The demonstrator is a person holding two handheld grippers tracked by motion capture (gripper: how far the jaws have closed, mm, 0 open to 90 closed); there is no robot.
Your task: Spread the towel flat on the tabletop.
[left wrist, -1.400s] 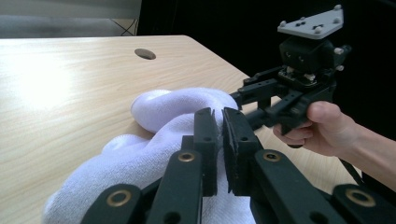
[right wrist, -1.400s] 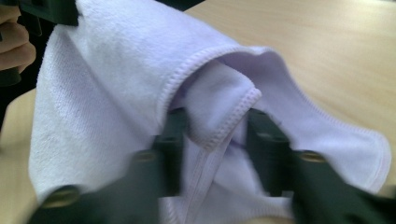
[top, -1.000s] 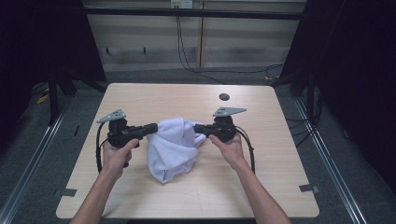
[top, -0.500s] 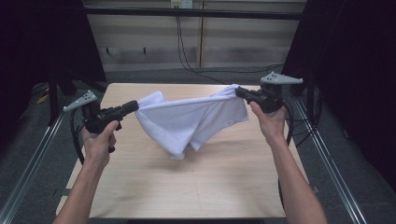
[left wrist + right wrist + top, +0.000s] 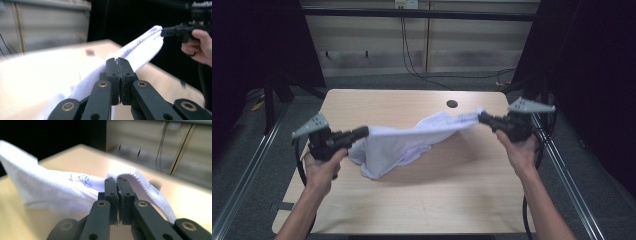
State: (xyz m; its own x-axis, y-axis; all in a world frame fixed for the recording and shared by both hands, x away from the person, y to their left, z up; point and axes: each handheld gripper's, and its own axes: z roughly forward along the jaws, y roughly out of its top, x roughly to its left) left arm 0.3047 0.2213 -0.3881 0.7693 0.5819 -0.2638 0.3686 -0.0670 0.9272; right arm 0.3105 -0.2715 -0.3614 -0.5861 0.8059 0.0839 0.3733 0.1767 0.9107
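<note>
Evidently, the white cloth [image 5: 412, 142] was held stretched above the bench [image 5: 412, 205] between the left gripper [image 5: 364, 131] and the right gripper [image 5: 482, 118], each clamped shut on a corner. A corner could be pulled free if the spread were widened, since little fabric was pinched. Small blue print was revealed in the right gripper view; the sagging middle was shown from above.

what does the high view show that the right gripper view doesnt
High view alone: both forearms, the left gripper and right gripper stretching the white cloth between them above the table, its middle sagging, and a dark hole in the tabletop.
Right gripper view alone: small blue print on the cloth and its stitched hem pinched between the shut jaws.
Both: the cloth, the wooden table, the right gripper's grip.
</note>
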